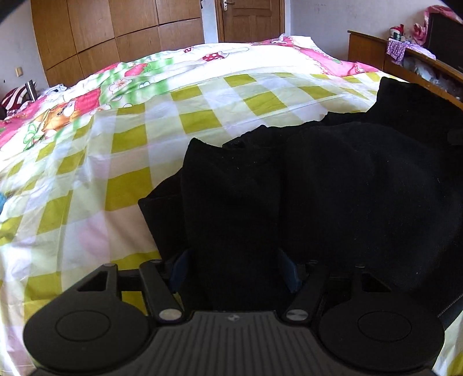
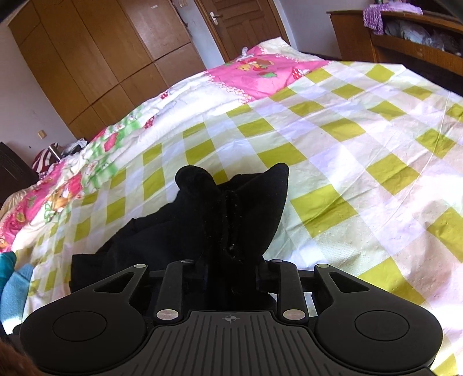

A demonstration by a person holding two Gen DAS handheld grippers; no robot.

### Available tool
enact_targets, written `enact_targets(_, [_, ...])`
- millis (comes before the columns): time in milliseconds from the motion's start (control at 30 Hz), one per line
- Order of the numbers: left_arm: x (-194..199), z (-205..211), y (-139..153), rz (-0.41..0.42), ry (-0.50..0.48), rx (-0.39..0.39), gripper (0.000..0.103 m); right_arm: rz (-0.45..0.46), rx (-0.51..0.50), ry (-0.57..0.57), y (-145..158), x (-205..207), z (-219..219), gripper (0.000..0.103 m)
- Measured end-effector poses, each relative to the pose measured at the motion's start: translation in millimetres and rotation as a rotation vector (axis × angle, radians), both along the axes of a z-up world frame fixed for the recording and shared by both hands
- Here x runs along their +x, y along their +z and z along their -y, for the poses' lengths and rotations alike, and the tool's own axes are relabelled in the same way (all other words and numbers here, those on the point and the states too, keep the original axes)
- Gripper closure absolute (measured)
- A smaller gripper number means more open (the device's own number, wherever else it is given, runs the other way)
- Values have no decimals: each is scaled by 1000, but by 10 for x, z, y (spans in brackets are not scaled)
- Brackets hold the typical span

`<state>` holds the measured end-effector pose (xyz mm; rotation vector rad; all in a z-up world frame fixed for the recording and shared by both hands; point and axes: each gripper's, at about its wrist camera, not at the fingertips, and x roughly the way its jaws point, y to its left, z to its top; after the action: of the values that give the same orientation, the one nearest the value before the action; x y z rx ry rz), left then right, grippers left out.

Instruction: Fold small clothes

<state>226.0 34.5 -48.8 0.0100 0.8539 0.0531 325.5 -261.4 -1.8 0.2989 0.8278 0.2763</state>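
— What's in the wooden shelf [image 1: 422, 60], upper right?
— Crumpled cloth, too blurred to name.
— And the grippers?
— Left gripper [image 1: 234, 269] is clamped on the black garment [image 1: 332, 185], lower centre, over the checked bedsheet [image 1: 202, 115]. Right gripper [image 2: 231, 274] pinches another bunch of it; fabric hides both sets of fingertips.

Bunched black garment [image 1: 318, 188] on bed

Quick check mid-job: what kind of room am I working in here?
Most likely a home bedroom: a bed with a checked and cartoon-print bedsheet, a wooden wardrobe along the wall, and a wooden door beyond.
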Motion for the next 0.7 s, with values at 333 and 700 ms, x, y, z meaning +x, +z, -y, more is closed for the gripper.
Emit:
enact_targets(333, [-104,-179,14,12,12,-79,25,138,-93,116,544,-253,-789,78])
enact_targets(700, [-357,-517,-66,2,65,-149,23,204,-297,275,341,-534,-1846,78])
